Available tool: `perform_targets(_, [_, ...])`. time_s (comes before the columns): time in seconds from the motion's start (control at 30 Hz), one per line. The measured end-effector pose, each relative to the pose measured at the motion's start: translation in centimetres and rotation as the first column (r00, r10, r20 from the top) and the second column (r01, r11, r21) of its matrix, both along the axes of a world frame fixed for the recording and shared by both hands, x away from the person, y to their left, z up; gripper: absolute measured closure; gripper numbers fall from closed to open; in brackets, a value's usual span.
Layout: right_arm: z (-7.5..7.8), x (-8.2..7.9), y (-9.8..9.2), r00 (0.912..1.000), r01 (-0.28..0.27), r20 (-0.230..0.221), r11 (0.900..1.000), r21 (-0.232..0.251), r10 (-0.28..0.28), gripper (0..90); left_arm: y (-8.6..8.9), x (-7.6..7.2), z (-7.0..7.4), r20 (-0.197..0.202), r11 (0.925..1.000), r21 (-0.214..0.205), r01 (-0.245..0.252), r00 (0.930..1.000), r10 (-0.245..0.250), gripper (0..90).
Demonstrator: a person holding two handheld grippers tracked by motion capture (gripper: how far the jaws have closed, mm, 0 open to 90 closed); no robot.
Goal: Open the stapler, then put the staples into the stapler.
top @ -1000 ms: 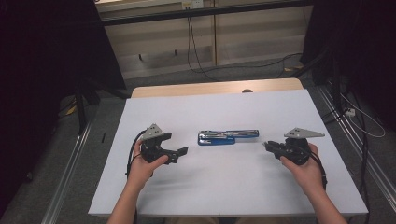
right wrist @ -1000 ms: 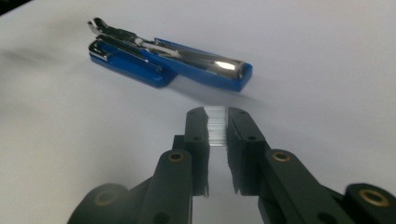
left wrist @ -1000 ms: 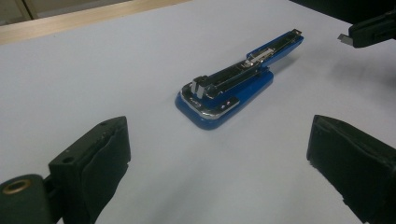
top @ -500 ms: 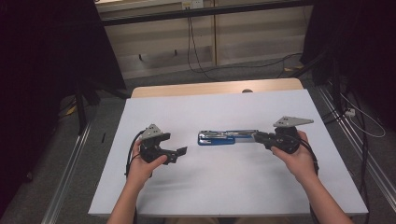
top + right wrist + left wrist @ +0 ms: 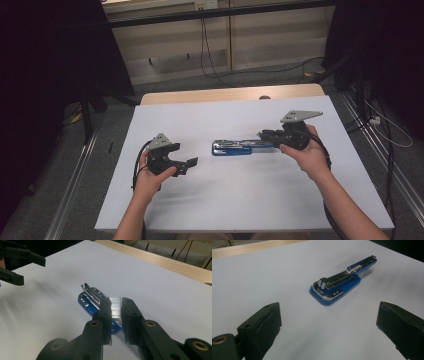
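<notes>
A blue stapler lies swung open on the white table, its metal staple channel facing up; it lies ahead of my jaws in the left gripper view. My right gripper hovers over the stapler's right end, shut on a short silvery strip of staples pinched between its pads. My left gripper rests to the left of the stapler, a little apart from it, open and empty, its pads spread wide.
A wooden strip runs along the table's far edge. Cables trail on the floor beyond it. Metal rails run down both sides of the table. In the right gripper view the left gripper shows far off.
My right gripper has moved left and slightly up, from the table's right side to above the stapler's right end, still pinched shut. The left gripper has stayed put.
</notes>
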State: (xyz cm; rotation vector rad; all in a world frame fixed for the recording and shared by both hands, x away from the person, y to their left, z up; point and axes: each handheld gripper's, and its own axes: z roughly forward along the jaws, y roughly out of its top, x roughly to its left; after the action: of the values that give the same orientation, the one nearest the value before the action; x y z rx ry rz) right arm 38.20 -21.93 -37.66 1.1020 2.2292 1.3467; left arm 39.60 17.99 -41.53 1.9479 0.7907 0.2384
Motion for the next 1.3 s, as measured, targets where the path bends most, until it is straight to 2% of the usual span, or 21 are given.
perform_targets(0.13, [0.3,0.8,0.7,0.9995,-0.030,0.006,0.9994,-0.020,0.030,79.4,0.1,0.1,-0.1,-0.004,1.0000,-0.003,0.004,1.0000,-0.004,6.0])
perform_targets(0.37, [0.1,2.3,1.7,0.9967,-0.081,0.009,0.9967,-0.009,0.081,79.4,0.0,0.2,-0.2,-0.008,1.0000,0.003,0.006,1.0000,-0.006,6.0])
perform_targets(0.63, [-0.2,3.3,2.7,0.9911,-0.130,0.027,0.9911,-0.029,0.130,79.4,0.3,0.1,-0.1,0.001,1.0000,0.000,-0.001,1.0000,0.001,6.0])
perform_targets(1.07, [-0.1,4.7,3.4,0.9754,-0.208,0.064,0.9764,-0.059,0.211,79.4,0.3,-0.1,-0.1,0.003,1.0000,0.006,-0.002,1.0000,0.002,6.0])
perform_targets(1.23, [-0.3,5.1,3.6,0.9718,-0.224,0.063,0.9730,-0.055,0.227,79.4,0.4,-0.2,-0.1,-0.003,1.0000,0.004,-0.007,1.0000,0.007,6.0])
perform_targets(1.3, [-0.4,5.2,3.8,0.9678,-0.240,0.064,0.9689,-0.061,0.244,79.4,0.5,-0.2,-0.1,-0.002,1.0000,0.008,-0.005,1.0000,0.005,6.0])
